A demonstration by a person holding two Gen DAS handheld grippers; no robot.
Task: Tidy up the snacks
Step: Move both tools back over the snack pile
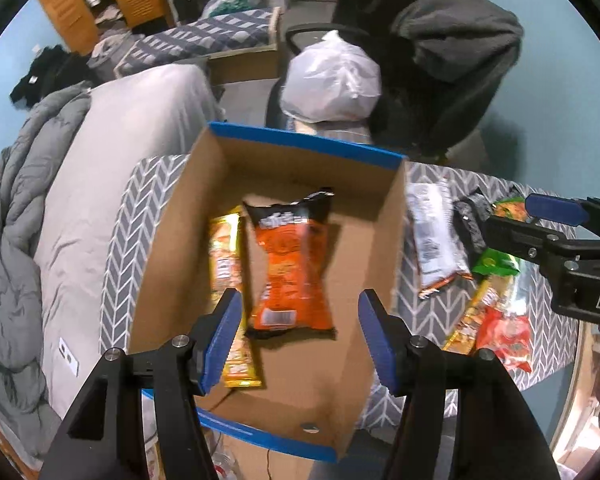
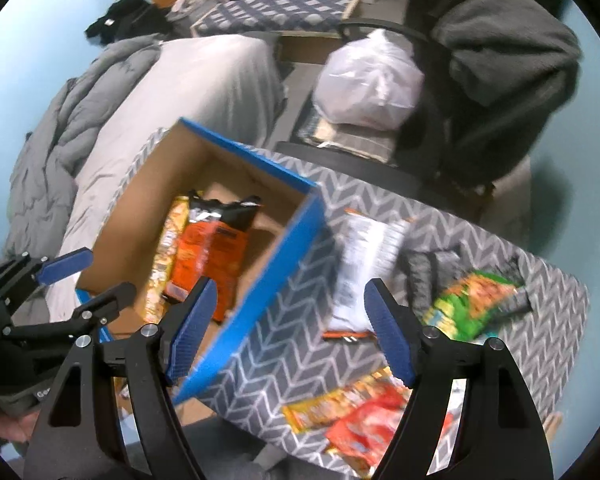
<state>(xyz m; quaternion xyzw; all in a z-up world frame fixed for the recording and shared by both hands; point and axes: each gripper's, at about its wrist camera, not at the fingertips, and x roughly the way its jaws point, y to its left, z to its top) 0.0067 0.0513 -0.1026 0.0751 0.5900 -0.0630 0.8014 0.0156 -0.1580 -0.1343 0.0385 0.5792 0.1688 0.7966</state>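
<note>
A cardboard box with blue rim (image 1: 300,142) (image 2: 260,156) stands on a grey chevron-patterned table (image 1: 540,320) (image 2: 292,352). Inside lie an orange-and-black chip bag (image 1: 290,268) (image 2: 208,252) and a yellow snack bar (image 1: 230,280) (image 2: 168,248). My left gripper (image 1: 296,340) is open and empty above the box. My right gripper (image 2: 288,328) is open and empty above the table next to the box's right wall. On the table lie a white packet (image 1: 432,228) (image 2: 364,264), a green bag (image 1: 496,260) (image 2: 476,296), a red packet (image 1: 504,336) (image 2: 364,428) and a yellow bar (image 2: 328,404).
A bed with grey bedding (image 1: 84,184) lies to the left. An office chair (image 1: 452,60) with dark clothing and a white plastic bag (image 1: 332,76) stands behind the table. A black wrapper (image 1: 468,216) lies among the loose snacks.
</note>
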